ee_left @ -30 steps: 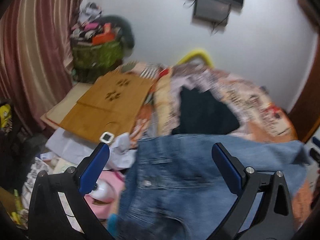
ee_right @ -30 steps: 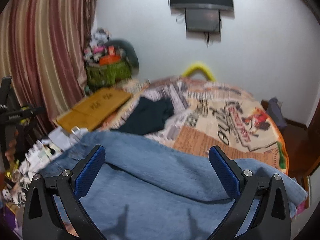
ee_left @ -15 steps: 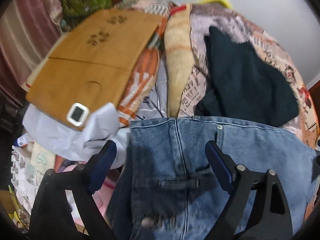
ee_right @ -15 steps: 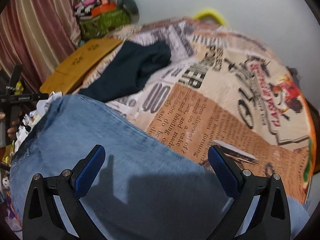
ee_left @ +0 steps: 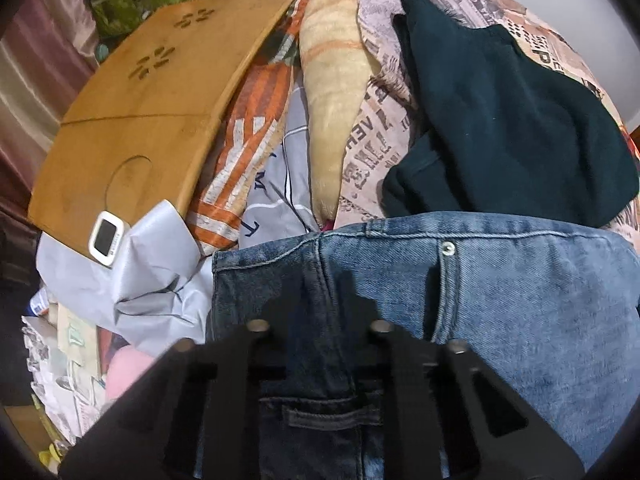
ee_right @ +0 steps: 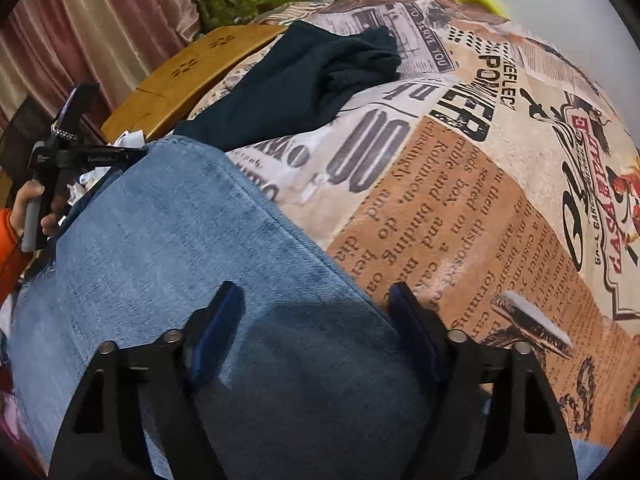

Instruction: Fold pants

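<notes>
Blue jeans point(ee_left: 500, 300) lie on the bed, waistband toward the far side, with a rivet and belt loop showing. My left gripper point(ee_left: 320, 304) is down on the waistband area; its fingers have closed in on a fold of denim by the seam. In the right wrist view the jeans' leg point(ee_right: 168, 240) spreads across the printed bedspread point(ee_right: 460, 208). My right gripper point(ee_right: 316, 300) is low over the denim with its blue pads point(ee_right: 218, 328) partly closed, a wide gap still between them. The left gripper also shows in the right wrist view point(ee_right: 64, 156), held by a hand.
A dark green garment point(ee_left: 500, 120) lies beyond the waistband. A wooden lap table point(ee_left: 132, 112) with a small white timer point(ee_left: 106, 238) sits at the left, beside white crumpled paper point(ee_left: 140, 280) and a cream pillow point(ee_left: 332, 92). Curtains and a green basket stand behind.
Both grippers have dropped down onto the jeans. The left jaws went from wide open to closed on the waistband denim. The right jaws have narrowed.
</notes>
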`<state>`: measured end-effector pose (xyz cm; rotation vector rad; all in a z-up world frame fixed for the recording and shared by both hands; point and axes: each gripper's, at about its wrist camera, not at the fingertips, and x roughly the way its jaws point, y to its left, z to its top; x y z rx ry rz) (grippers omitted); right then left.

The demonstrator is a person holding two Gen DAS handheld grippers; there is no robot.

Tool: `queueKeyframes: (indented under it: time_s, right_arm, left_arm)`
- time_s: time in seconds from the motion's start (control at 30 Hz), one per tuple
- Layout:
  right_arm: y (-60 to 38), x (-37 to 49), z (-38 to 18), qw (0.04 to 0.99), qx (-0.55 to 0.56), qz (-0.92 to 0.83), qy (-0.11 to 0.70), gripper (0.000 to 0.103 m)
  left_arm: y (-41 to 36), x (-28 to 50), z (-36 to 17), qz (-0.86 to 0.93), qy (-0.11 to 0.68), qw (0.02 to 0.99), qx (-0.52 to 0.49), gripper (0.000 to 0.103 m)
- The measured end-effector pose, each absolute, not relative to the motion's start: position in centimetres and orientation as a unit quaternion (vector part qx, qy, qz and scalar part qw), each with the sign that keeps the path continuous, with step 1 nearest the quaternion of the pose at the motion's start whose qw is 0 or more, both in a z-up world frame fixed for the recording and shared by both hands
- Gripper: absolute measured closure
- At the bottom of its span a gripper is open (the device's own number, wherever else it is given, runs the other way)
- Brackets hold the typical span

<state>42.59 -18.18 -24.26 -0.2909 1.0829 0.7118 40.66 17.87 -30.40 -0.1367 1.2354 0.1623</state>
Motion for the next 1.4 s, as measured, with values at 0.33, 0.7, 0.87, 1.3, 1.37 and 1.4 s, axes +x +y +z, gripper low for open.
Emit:
queueKeyframes:
  time_s: [0.33,0.7,0.87,1.3,1.37,1.4]
  right_arm:
    - [-19.1,40.8,-21.5,0.802,-0.117,0.328,0.485,0.092]
    - [-20.1,34.4,-15.5,0.834,-0.122,0.339,0.418,0.092]
    - [-20.2,30.3,-15.2,0.835,-0.149,0.342,0.404,0.094]
    - [-20.7,22.5,-17.3,0.831,-0.152,0.355,0.4,0.096]
    - [-20.9,21.8,-18.0,0.83,-0.145,0.357,0.405,0.096]
    - [-20.9,21.5,-18.4,0.83,-0.143,0.355,0.406,0.096]
  left_arm:
    - [17.2,38.6,-23.5,0.091,0.515,0.851,-0.048,0.096]
    - [15.4,28.2,-15.6,0.079,0.439,0.895,-0.012,0.097]
    - [15.5,22.8,-14.1,0.078,0.425,0.902,-0.013,0.097]
    - [15.4,12.9,-17.5,0.091,0.449,0.888,-0.033,0.103]
    - [15.4,11.8,-18.5,0.1,0.454,0.885,-0.034,0.103]
    - [15.5,11.3,-19.1,0.101,0.457,0.883,-0.038,0.103]
